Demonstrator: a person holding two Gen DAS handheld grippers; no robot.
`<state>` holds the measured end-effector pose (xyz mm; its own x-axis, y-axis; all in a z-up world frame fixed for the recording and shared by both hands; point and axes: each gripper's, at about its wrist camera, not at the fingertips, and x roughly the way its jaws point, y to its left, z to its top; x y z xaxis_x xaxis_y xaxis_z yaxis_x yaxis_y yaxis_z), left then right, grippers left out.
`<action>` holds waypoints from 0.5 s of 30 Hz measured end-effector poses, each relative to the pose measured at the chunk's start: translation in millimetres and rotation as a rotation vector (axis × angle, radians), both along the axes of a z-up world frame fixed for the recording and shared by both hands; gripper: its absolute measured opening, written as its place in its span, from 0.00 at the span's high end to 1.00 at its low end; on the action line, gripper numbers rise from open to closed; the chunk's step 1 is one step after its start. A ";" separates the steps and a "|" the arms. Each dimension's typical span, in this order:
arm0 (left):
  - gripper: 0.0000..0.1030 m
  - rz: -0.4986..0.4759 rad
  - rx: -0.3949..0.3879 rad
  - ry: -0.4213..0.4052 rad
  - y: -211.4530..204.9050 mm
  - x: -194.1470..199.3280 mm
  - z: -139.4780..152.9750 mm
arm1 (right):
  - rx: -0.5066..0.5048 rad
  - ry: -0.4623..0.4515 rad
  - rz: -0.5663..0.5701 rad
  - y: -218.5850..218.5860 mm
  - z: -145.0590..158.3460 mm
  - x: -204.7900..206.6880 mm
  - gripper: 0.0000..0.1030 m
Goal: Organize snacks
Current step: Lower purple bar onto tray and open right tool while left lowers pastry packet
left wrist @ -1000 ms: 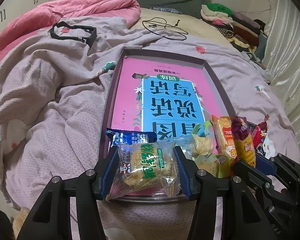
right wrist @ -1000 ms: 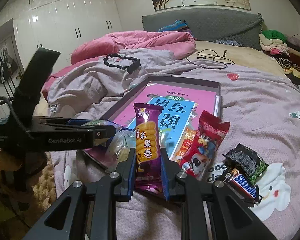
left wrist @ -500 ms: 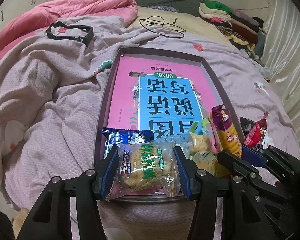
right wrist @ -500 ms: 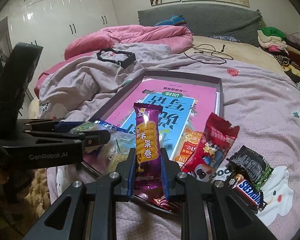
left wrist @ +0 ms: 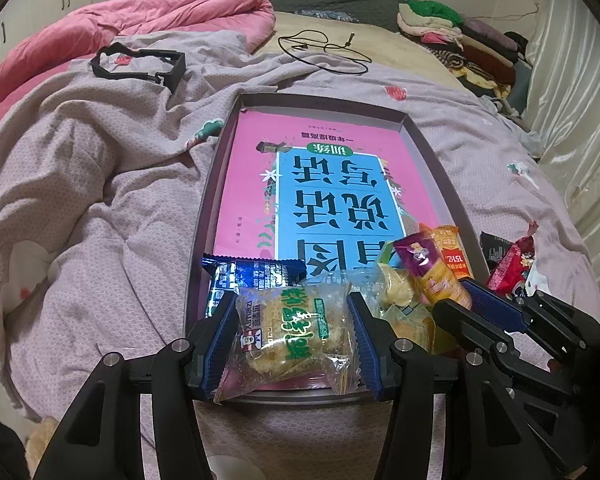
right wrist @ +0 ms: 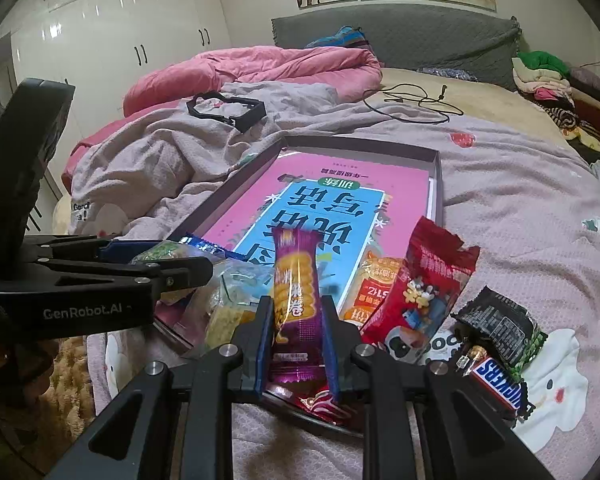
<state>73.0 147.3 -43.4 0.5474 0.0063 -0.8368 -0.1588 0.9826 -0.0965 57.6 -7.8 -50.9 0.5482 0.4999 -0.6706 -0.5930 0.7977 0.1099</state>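
Note:
My left gripper [left wrist: 292, 338] is shut on a clear green-lettered cracker pack [left wrist: 296, 332], held over the near end of the shallow tray [left wrist: 204, 216]. A pink and blue book [left wrist: 320, 184] lies in the tray. A blue snack pack [left wrist: 252, 276] and yellow packs [left wrist: 400, 296] lie at the tray's near end. My right gripper [right wrist: 296, 344] is shut on a purple rice-roll pack [right wrist: 296, 288], held over the tray's near right corner. The left gripper shows in the right wrist view [right wrist: 168, 268], to the left of the right one.
On the bedspread right of the tray lie a red pack [right wrist: 424, 292], an orange pack [right wrist: 372, 288], a black pack [right wrist: 500, 328] and a Snickers bar [right wrist: 500, 384]. A black frame [right wrist: 228, 110] and a cable [right wrist: 412, 102] lie farther back. Folded clothes [left wrist: 452, 36] are stacked far right.
My right gripper has moved the purple pack down and left toward the tray's near right corner. The left gripper keeps the cracker pack in about the same place.

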 end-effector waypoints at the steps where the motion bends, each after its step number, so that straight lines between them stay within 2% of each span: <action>1: 0.46 0.000 0.000 0.001 0.0 -0.1 -0.1 | 0.002 -0.002 0.000 -0.1 0.4 -0.5 0.77; 15: 0.44 -0.003 0.003 0.003 -0.5 0.1 0.0 | 0.031 -0.013 0.014 -9.8 9.1 -11.2 0.77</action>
